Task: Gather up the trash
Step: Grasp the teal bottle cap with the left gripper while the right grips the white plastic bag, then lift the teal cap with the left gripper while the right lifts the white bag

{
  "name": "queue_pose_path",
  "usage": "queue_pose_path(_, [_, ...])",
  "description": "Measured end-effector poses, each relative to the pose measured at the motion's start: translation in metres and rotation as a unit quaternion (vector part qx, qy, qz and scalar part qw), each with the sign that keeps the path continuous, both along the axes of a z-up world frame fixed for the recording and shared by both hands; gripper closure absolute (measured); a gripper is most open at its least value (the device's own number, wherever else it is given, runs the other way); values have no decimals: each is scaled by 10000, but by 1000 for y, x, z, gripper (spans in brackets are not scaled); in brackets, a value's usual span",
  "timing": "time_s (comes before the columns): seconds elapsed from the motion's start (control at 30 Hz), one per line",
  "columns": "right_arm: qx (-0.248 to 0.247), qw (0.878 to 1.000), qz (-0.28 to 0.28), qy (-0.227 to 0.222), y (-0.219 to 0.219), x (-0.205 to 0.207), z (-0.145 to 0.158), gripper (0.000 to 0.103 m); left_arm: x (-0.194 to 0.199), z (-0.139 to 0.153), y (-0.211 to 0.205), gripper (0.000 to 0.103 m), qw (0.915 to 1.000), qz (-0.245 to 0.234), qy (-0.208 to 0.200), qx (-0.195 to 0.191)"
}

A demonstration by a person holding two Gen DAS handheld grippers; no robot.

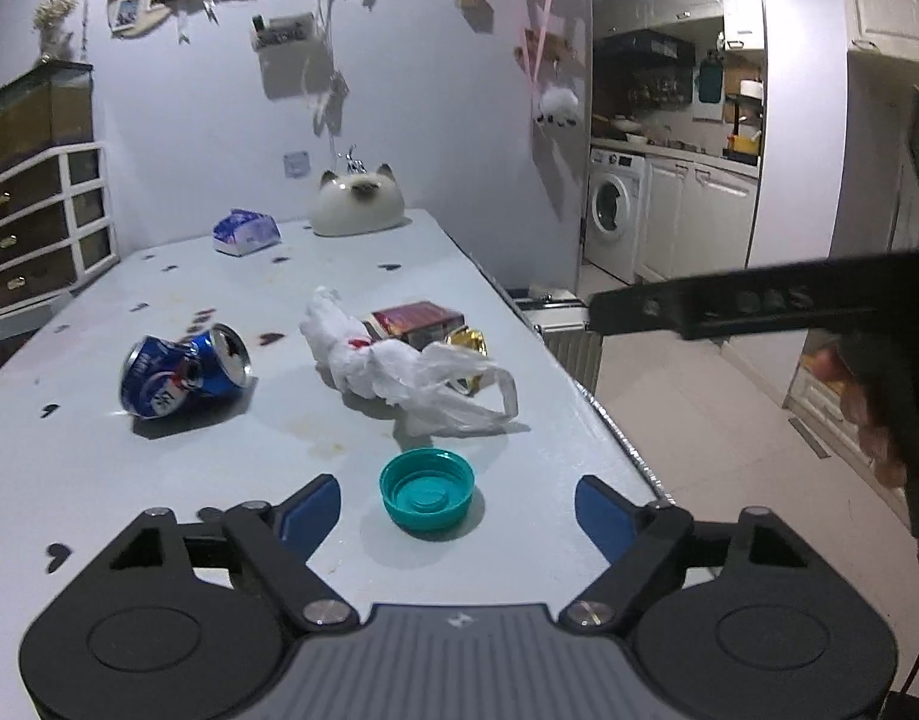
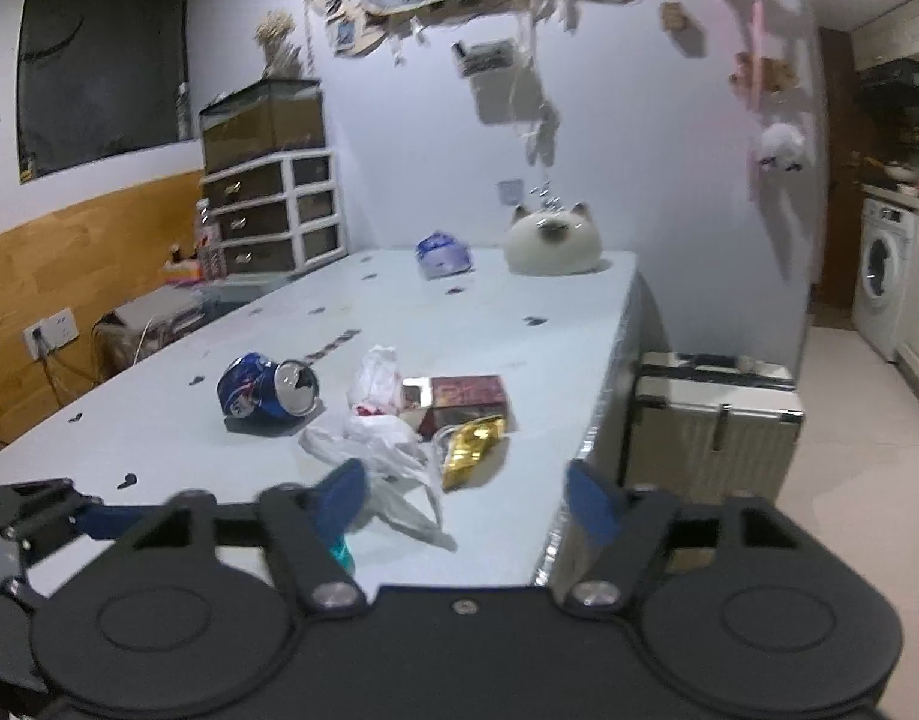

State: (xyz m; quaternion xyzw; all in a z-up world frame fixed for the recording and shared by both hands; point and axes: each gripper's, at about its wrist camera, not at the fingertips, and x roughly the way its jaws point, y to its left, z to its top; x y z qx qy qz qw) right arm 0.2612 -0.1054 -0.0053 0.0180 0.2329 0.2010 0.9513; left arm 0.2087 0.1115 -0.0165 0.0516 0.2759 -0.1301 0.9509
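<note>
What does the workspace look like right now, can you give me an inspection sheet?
Surface: pale table with dark heart marks and a few stains.
Job's things: crushed blue can on its side; crumpled white plastic bag; red box; gold wrapper; teal cap lying hollow side up.
Clutter: cat-shaped ornament and blue-white pack at the far end.
Tongs: left tongs open, cap between the tips, untouched; right tongs open over the bag, nothing held.
Cables: plugged wall socket.
Surroundings: drawer unit, suitcase, washing machine.
</note>
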Motion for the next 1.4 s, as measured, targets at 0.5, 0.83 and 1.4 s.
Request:
queue_pose_path(0.5, [316, 9967, 535, 525, 60, 74, -26, 42, 47, -30, -3, 34, 9990, -146, 289, 299])
queue_pose_path(0.83, [700, 9937, 365, 795, 65, 119, -24, 42, 68, -38, -2, 53, 9985, -380, 388, 14])
queue_pose_path(1.4, [-646, 9925, 796, 673, 124, 128, -50, 49, 59, -23, 80, 53, 9943, 932, 341, -397])
